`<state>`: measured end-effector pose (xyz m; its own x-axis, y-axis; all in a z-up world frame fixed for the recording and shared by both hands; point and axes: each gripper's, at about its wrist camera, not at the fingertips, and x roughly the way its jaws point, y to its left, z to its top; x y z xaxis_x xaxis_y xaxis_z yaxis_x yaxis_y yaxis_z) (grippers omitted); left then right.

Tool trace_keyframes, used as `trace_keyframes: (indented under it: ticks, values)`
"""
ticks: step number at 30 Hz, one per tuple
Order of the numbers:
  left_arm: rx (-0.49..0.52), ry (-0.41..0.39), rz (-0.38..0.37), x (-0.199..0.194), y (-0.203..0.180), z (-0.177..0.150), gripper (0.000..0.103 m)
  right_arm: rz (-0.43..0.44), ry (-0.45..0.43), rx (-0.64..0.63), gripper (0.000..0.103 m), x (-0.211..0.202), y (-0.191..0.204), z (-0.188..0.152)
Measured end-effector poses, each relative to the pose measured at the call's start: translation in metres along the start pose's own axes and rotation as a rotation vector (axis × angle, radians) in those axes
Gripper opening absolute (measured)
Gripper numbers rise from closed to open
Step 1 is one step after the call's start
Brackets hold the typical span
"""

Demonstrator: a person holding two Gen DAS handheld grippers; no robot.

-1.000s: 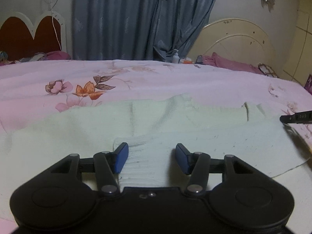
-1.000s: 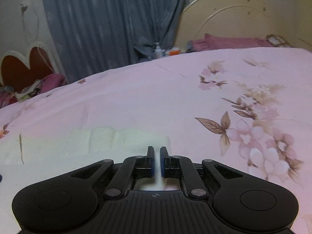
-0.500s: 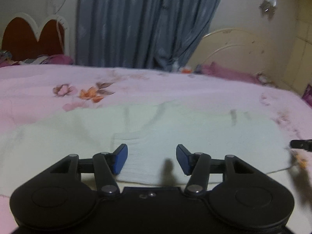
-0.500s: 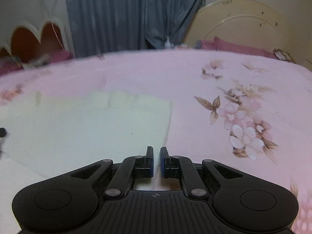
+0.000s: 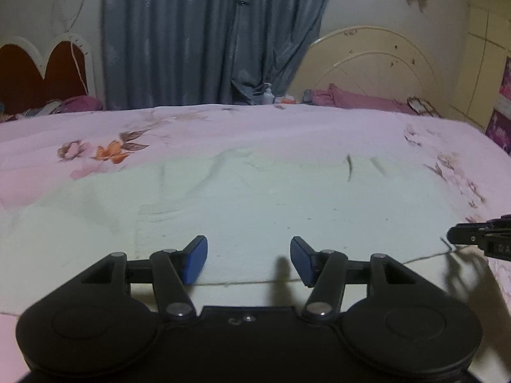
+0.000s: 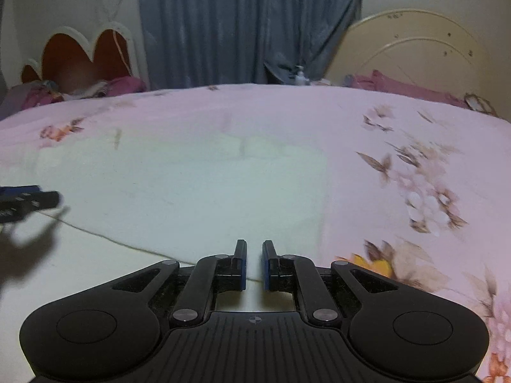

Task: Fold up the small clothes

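A pale green knitted garment (image 5: pixel 255 204) lies spread flat on the pink floral bedsheet (image 5: pixel 223 127); it also shows in the right wrist view (image 6: pixel 198 191). My left gripper (image 5: pixel 248 257) is open and empty, hovering over the garment's near edge. My right gripper (image 6: pixel 254 260) has its jaws nearly together with a narrow gap and nothing between them, above the garment's near right edge. The right gripper's tip shows at the right edge of the left wrist view (image 5: pixel 479 237). The left gripper's tip shows at the left edge of the right wrist view (image 6: pixel 28 199).
A grey-blue curtain (image 5: pixel 207 35) hangs behind the bed. A cream headboard (image 5: pixel 377 63) stands at the back right, a red heart-shaped one (image 5: pixel 44 70) at the back left. Pink bedding (image 5: pixel 361 99) and small bottles (image 6: pixel 300 76) lie along the far edge.
Both grippers have pulled back and risen, so more of the garment shows. The right gripper swung left over the garment's right edge. Neither jaw opening changed.
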<state>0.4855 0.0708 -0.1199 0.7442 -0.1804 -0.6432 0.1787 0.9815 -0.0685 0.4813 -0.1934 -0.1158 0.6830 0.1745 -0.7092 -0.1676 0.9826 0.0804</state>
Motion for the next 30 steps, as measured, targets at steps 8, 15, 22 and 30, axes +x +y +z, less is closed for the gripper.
trace_keyframes:
  ticks: [8,15,22,30]
  values:
    - [-0.018,0.025,0.029,0.009,0.026,-0.014,0.057,-0.073,0.038,0.044,0.007,0.010,-0.026,-0.014]
    - [-0.010,0.027,0.032,0.009,0.024,-0.013,0.057,-0.101,0.050,0.023,0.008,0.012,-0.020,-0.013]
    - [-0.018,0.031,0.018,0.001,0.031,-0.009,0.072,-0.098,0.048,0.021,0.008,0.006,-0.020,-0.012]
    - [-0.067,-0.044,0.067,-0.039,0.064,-0.017,0.093,-0.117,-0.013,0.045,0.008,-0.008,-0.005,-0.012]
